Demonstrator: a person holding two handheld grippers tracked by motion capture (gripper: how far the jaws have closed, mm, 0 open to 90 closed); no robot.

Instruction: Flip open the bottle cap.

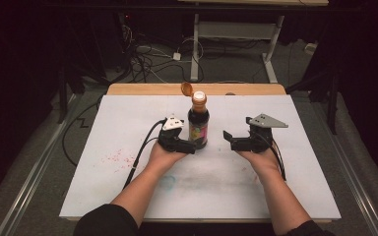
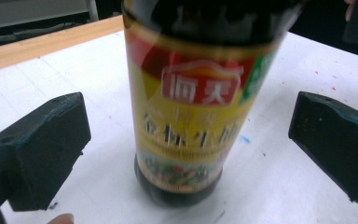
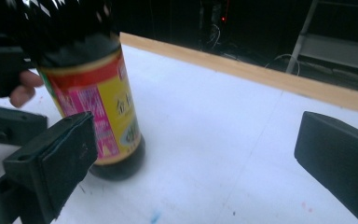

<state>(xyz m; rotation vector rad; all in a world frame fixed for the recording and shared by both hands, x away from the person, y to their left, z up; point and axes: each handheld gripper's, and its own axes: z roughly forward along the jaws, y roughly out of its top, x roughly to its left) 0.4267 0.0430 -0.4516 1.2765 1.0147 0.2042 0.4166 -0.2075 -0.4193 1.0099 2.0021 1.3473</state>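
Black jaws of the left gripper (image 1: 189, 146) stand spread wide at the foot of the bottle (image 1: 198, 122); in the left gripper view the bottle (image 2: 193, 100) rises between the two pads, and neither presses on it. The right gripper (image 1: 228, 138) is spread just as wide with nothing between its jaws, pointing at the bottle from a little way off to the right.

That bottle stands upright near the middle of the white mat (image 1: 128, 123), dark sauce inside and a bright label round the belly. Its orange flip cap (image 1: 186, 89) hangs open, tipped back to the left of the neck. It looks like glass or hard plastic: stiff, smooth and slippery, fairly heavy if full, and top-heavy for its narrow base. The labelled belly seems the best place to grip, low enough that it won't tip. With the cap open, any tilt could spill sauce.

Around it the mat carries red specks (image 1: 115, 158) at the left and a faint blue-green smear near the front. Behind the mat runs the wooden table edge (image 1: 147, 89), then cables and a desk frame on the floor. Nothing stands between either gripper and the bottle.
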